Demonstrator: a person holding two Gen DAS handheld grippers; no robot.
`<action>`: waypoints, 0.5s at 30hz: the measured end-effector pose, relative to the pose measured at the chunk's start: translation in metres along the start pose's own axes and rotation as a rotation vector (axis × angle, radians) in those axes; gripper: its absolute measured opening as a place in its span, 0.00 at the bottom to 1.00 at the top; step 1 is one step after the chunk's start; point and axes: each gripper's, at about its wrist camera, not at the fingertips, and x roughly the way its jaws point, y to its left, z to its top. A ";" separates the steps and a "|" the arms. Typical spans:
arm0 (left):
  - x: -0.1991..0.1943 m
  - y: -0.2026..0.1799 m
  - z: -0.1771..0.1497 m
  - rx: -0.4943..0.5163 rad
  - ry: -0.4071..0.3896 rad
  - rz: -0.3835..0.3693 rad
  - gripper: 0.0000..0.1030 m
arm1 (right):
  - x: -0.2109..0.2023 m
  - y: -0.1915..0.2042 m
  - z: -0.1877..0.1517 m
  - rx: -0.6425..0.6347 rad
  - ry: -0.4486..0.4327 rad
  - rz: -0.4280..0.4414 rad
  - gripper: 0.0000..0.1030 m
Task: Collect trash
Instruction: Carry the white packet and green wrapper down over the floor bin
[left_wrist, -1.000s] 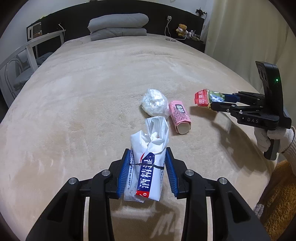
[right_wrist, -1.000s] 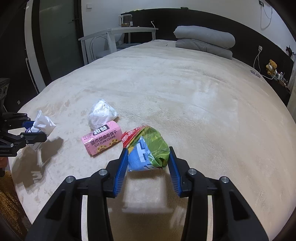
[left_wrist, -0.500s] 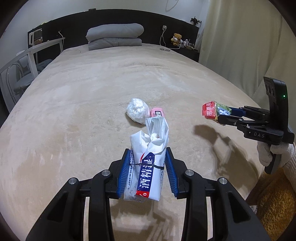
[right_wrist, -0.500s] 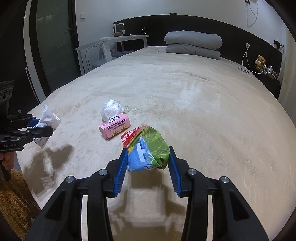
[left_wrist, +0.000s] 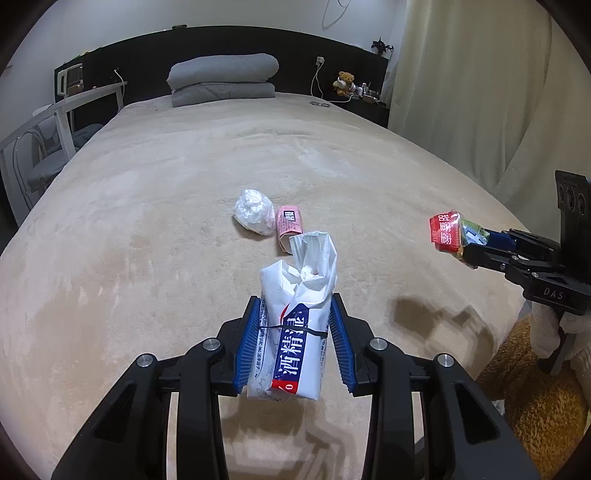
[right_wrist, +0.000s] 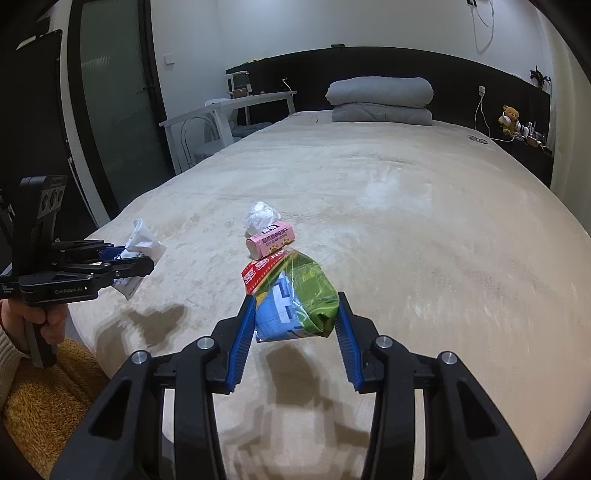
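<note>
My left gripper (left_wrist: 294, 341) is shut on a white wipes packet (left_wrist: 295, 332) with blue and red print, held above the bed's near edge; it also shows in the right wrist view (right_wrist: 138, 258). My right gripper (right_wrist: 295, 325) is shut on a green, blue and red snack bag (right_wrist: 295, 295), which also shows in the left wrist view (left_wrist: 452, 236). A pink cookie box (left_wrist: 289, 227) (right_wrist: 271, 238) and a crumpled clear plastic wad (left_wrist: 253, 216) (right_wrist: 260, 216) lie together on the beige bed (left_wrist: 147, 221).
Folded grey bedding (left_wrist: 221, 79) lies by the black headboard. A white desk and chair (right_wrist: 207, 129) stand left of the bed, a curtain (left_wrist: 480, 92) on its right. A teddy bear (left_wrist: 345, 81) sits on the nightstand. An orange fuzzy rug (left_wrist: 535, 406) lies below the bed's edge.
Both grippers have pulled back and risen away from the pink box and plastic wad, each still holding its item. The two items on the bed have not moved.
</note>
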 end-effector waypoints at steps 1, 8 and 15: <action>-0.003 -0.003 -0.002 -0.002 -0.005 -0.006 0.35 | -0.005 0.002 -0.003 0.004 -0.004 0.003 0.42; -0.024 -0.017 -0.018 -0.038 -0.056 -0.025 0.35 | -0.032 0.007 -0.021 0.033 -0.025 0.008 0.42; -0.037 -0.036 -0.038 -0.047 -0.069 -0.042 0.35 | -0.055 0.015 -0.040 0.049 -0.041 0.010 0.42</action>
